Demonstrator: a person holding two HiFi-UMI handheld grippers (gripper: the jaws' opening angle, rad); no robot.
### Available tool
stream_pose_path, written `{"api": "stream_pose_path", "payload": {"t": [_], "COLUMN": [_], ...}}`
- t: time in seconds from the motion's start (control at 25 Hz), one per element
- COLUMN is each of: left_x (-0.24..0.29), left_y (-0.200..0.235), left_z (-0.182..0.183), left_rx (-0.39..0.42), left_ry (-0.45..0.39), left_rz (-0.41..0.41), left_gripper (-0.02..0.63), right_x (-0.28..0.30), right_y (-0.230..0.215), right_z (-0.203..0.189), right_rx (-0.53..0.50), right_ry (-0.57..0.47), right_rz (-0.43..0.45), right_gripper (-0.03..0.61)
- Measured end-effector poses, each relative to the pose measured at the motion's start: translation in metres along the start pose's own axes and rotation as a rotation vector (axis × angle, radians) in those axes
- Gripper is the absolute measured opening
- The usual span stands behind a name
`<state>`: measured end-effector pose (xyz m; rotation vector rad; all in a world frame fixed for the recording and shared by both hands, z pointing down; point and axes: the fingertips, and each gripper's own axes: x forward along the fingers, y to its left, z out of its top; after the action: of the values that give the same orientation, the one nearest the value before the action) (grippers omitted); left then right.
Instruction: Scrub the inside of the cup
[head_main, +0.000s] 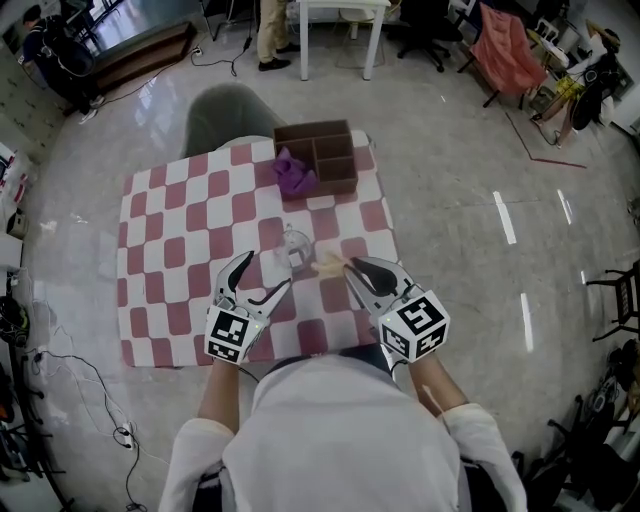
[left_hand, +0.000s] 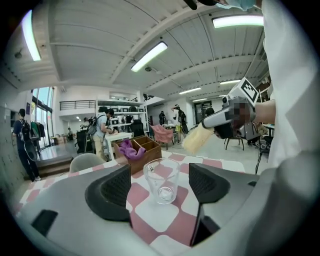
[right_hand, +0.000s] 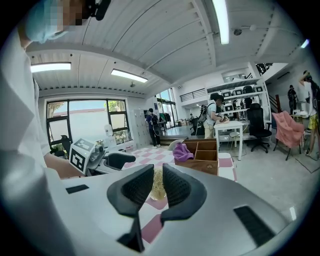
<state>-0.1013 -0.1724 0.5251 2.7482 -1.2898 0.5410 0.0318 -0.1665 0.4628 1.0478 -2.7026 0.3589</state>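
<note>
Cup (head_main: 295, 247) of clear glass stands upright and empty on the checked cloth (head_main: 170, 250), near the middle of the table's near half. In the head view the left gripper (head_main: 266, 272) lies at about 7 o'clock from the cup, and its jaws are spread wide. In the left gripper view the cup (left_hand: 161, 180) shows in the gap between the two pads, a little ahead of them and touching neither.

At roughly 4 o'clock from the cup is the right gripper (head_main: 352, 268). Its jaws are pressed onto a pale yellow scrubber (head_main: 328, 263), whose free end points toward 10 o'clock, at the cup. I cannot tell from above whether it touches the glass. In the right gripper view the scrubber (right_hand: 158, 184) is pinched in the narrow slot between the dark pads. In the left gripper view the scrubber (left_hand: 196, 140) hangs above the cup, at 1 o'clock from it, clear of the rim.

At 12 o'clock from the cup, near the cloth's far edge, is a wooden box (head_main: 335, 150) with several compartments. A purple rag (head_main: 295, 175) lies in its left compartment. A grey chair (head_main: 225, 115) stands beyond the table, at 11 o'clock.
</note>
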Motion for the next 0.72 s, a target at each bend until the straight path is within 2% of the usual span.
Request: {"api": "stream_pose_path", "payload": {"t": [0.2, 0.6, 0.64, 0.68, 0.72], "left_x": [-0.012, -0.019, -0.020, -0.021, -0.022], "left_y": [-0.005, -0.020, -0.021, -0.022, -0.021], "left_z": [0.021, 0.035, 0.037, 0.038, 0.039], "left_rx": [-0.041, 0.044, 0.046, 0.048, 0.051], "left_ry": [-0.034, -0.049, -0.056, -0.063, -0.070], "left_rz": [-0.010, -0.021, -0.018, -0.010, 0.002], "left_gripper": [0.377, 0.373, 0.361, 0.306, 0.207], "right_x": [0.001, 0.003, 0.002, 0.002, 0.001], "right_y": [0.000, 0.004, 0.005, 0.005, 0.005], "right_z": [0.003, 0.006, 0.006, 0.007, 0.006], "right_rx": [0.008, -0.009, -0.011, -0.011, -0.011], "right_ry": [-0.022, -0.052, -0.056, -0.059, -0.061], "right_rz": [-0.019, -0.027, -0.030, -0.032, -0.033], "right_gripper": [0.072, 0.072, 0.072, 0.072, 0.072]}}
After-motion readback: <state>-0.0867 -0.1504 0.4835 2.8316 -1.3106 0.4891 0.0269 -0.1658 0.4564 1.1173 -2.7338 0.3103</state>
